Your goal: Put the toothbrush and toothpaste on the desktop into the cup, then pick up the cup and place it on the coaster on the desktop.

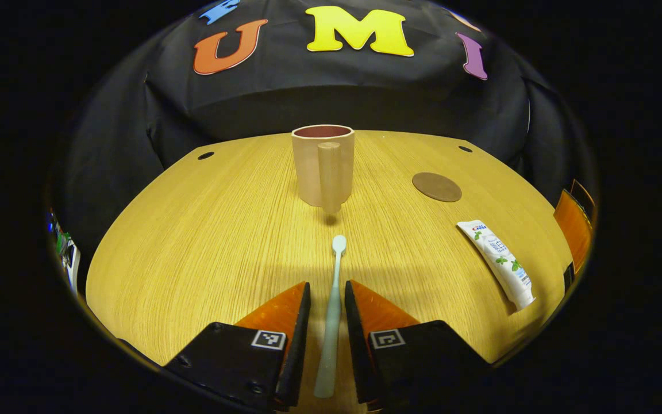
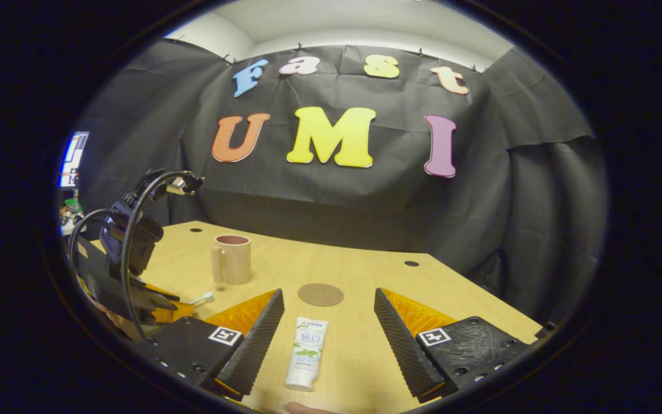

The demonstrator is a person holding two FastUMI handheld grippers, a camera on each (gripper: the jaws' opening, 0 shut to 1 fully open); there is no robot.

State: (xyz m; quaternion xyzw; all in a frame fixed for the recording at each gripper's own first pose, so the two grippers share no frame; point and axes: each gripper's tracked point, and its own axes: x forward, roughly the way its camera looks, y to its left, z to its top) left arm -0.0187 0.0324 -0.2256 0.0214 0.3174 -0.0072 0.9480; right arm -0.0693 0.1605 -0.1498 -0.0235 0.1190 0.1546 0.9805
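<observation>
The toothbrush [image 1: 331,310] lies on the surface in front of the cup [image 1: 323,165], between the left gripper [image 1: 327,299]'s nearly closed jaws. It looks light, thin and stiff; grab its handle. The right gripper [image 2: 328,322]'s jaws are wide apart.

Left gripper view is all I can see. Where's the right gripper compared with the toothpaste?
Observer: The right gripper is open and astride the toothpaste, which lies flat on the table between its fingers, touching neither.
Operator: What's straight ahead of that gripper?
Observer: In the right gripper view the coaster lies just beyond the tube, in line with the gap between the fingers. The cup stands farther off to the left.
</observation>
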